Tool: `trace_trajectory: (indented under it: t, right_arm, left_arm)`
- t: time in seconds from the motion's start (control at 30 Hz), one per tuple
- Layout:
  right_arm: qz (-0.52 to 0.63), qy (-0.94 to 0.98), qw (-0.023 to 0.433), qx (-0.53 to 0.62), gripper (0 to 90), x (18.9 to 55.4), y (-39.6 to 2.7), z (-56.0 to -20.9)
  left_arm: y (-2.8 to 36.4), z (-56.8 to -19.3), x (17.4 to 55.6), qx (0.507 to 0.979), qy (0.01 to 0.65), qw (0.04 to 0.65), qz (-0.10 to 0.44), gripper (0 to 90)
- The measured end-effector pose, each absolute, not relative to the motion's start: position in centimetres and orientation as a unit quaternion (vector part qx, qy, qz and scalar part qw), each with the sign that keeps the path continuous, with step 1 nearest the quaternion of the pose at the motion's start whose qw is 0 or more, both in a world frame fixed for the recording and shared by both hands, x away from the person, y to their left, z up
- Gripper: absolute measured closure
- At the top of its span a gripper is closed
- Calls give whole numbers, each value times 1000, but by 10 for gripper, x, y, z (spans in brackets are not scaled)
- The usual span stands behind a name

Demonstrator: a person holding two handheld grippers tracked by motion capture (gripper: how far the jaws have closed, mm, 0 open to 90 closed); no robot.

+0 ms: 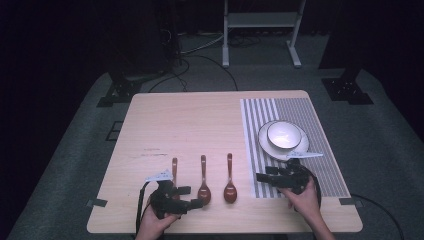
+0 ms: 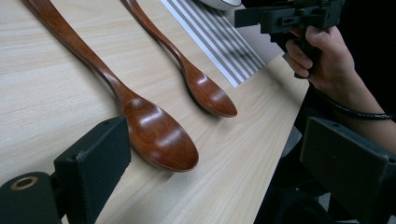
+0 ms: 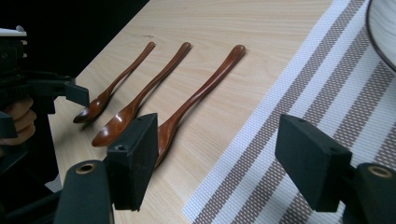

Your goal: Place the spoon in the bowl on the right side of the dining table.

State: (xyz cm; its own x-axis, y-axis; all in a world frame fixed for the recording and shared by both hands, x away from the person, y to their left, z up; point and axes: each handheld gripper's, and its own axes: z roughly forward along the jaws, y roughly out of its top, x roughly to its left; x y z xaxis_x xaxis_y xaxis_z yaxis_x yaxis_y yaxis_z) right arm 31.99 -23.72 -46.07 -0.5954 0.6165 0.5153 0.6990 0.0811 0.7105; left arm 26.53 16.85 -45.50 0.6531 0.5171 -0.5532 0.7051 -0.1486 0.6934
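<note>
On the pale wooden table (image 1: 190, 120), a striped placemat (image 1: 320, 165) covers the right side and carries a white plate (image 1: 300, 149) with a bowl (image 1: 283, 134) on it. Three brown wooden spoons lie side by side near the front edge, left of the mat: the left spoon (image 1: 174, 170), middle spoon (image 1: 203, 186) and right spoon (image 1: 230, 185). Both tools hover low with jaws spread wide, holding nothing: the left gripper (image 1: 192, 197) by the left and middle spoons, the right gripper (image 1: 262, 177) over the mat's edge. Risk: a closing jaw may nudge a neighbouring spoon, since they lie close, or a smooth curved handle may slip out.
</note>
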Motion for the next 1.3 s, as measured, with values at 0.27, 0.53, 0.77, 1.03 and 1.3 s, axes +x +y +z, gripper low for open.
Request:
trace_trajectory:
  t: [0.27, 0.53, 0.77, 1.03, 1.3]
  right_arm:
    - [-505, -743, 43, -437, 304, 324, -225, -459]
    - [-499, -749, 42, -434, 305, 326, -219, -457]
    - [-497, -750, 43, -434, 307, 326, -218, -458]
    - [-493, -755, 42, -430, 310, 328, -214, -457]
    - [-491, -758, 45, -427, 311, 329, -208, -455]
  left_arm:
    - [157, -456, 267, 755, 399, 510, -104, 75]
    - [151, -459, 268, 759, 395, 505, -115, 75]
    - [143, -464, 267, 765, 390, 498, -124, 75]
    - [139, -468, 267, 770, 388, 490, -128, 75]
    - [135, -471, 266, 774, 386, 484, -135, 75]
